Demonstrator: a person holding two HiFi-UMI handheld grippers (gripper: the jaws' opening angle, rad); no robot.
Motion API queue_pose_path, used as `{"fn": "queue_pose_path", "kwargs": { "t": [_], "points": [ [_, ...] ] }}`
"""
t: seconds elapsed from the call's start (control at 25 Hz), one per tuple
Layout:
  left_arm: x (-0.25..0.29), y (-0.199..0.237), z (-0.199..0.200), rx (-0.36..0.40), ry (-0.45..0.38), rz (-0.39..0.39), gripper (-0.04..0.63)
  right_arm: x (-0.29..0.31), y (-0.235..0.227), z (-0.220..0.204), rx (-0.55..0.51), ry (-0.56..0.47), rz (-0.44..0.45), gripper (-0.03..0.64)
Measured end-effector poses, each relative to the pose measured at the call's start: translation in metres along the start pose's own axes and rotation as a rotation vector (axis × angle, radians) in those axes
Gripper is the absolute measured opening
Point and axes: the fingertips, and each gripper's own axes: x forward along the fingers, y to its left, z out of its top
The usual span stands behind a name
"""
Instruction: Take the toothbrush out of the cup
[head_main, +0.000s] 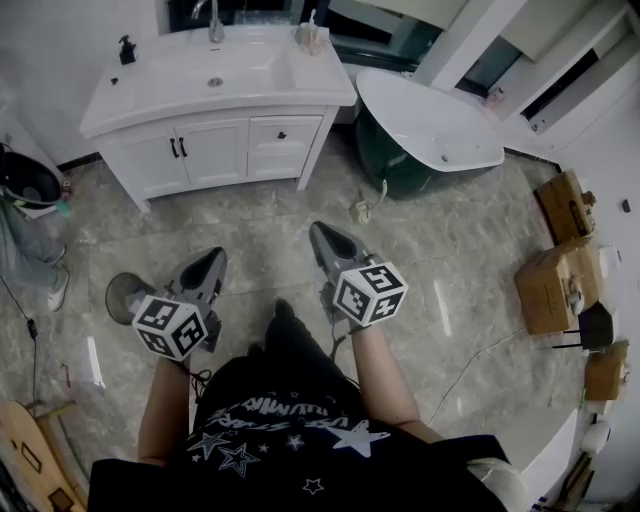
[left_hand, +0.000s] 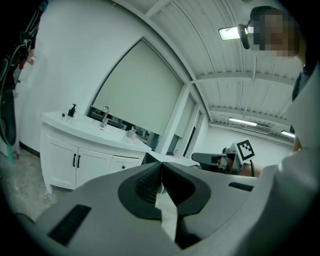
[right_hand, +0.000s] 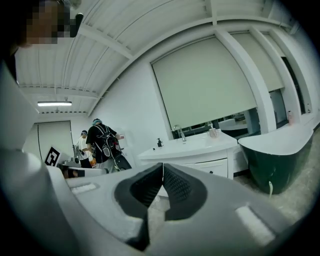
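A cup with a toothbrush (head_main: 311, 36) stands on the right end of the white vanity counter (head_main: 180, 85), far ahead of both grippers. It shows small in the left gripper view (left_hand: 132, 132) and in the right gripper view (right_hand: 214, 132). My left gripper (head_main: 212, 258) and right gripper (head_main: 320, 230) hang over the floor in front of the vanity, side by side and pointing toward it. Both are shut with nothing between their pads, as the left gripper (left_hand: 161, 167) and right gripper (right_hand: 163, 167) show in their own views.
A faucet (head_main: 215, 20) and a soap dispenser (head_main: 127, 48) stand on the counter. A white and green bathtub (head_main: 430, 125) lies right of the vanity. Cardboard boxes (head_main: 555, 285) stand at the right, a dark bin (head_main: 30, 180) at the left. People (right_hand: 102, 142) stand far back.
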Motion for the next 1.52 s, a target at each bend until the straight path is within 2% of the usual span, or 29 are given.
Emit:
{"fn": "queue_pose_path", "kwargs": {
  "t": [0.36,0.64,0.92,1.16,1.52],
  "points": [
    [0.029,0.017,0.002,-0.009,0.025,0.030,0.009,0.028,-0.040,-0.007,0.018,0.033,-0.031,0.002],
    [0.094,0.059,0.024,0.003,0.032,0.088,0.009,0.086,-0.099,0.004,0.038,0.059,-0.005,0.003],
    [0.186,0.090,0.073,0.019,0.014,0.099,0.009,0.150,-0.176,0.047,0.028,0.060,0.008,0.003],
    [0.242,0.101,0.090,0.022,0.032,0.110,0.009,0.189,-0.224,0.077,0.018,0.067,0.024,0.003],
    [0.305,0.122,0.110,-0.001,0.025,0.158,0.009,0.235,-0.278,0.093,0.040,0.090,0.058,0.003]
  ]
}}
